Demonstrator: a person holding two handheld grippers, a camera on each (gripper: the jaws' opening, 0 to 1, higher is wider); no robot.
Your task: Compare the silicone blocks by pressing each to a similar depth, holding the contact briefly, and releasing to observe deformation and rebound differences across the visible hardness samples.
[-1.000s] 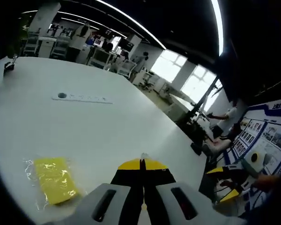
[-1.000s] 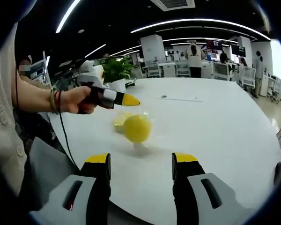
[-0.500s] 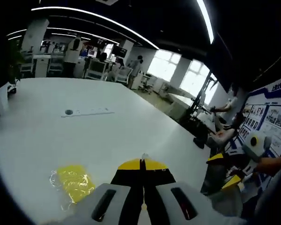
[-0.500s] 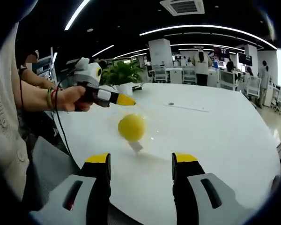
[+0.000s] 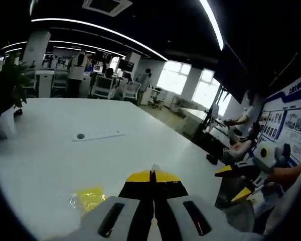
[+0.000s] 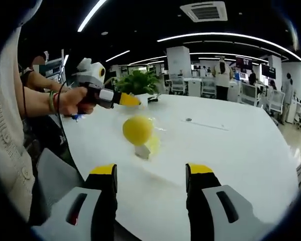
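A yellow silicone block (image 5: 89,197) in crinkled clear wrap lies on the white table (image 5: 50,160), just left of my left gripper (image 5: 151,173), which is shut with its yellow tips together. In the right gripper view a round yellow sample (image 6: 137,129) stands over a pale wrapped piece (image 6: 148,146) on the table (image 6: 231,160). My right gripper (image 6: 151,170) is open, a short way in front of the sample, with nothing between its jaws. A hand holds the left gripper (image 6: 121,99) shut, above and left of the sample, apart from it. The right gripper (image 5: 236,182) shows open beyond the table's right edge.
A white strip (image 5: 98,135) with a dark dot lies farther out on the table, also seen as a strip (image 6: 206,123) in the right gripper view. A potted plant (image 6: 140,81) stands at the far edge. A person's sleeve (image 6: 7,150) is at the left. Desks and people stand behind.
Both cameras tilted up. In the right gripper view the left gripper has drawn up and left, away from the yellow sample. The wrapped block now sits lower, beside the left jaws.
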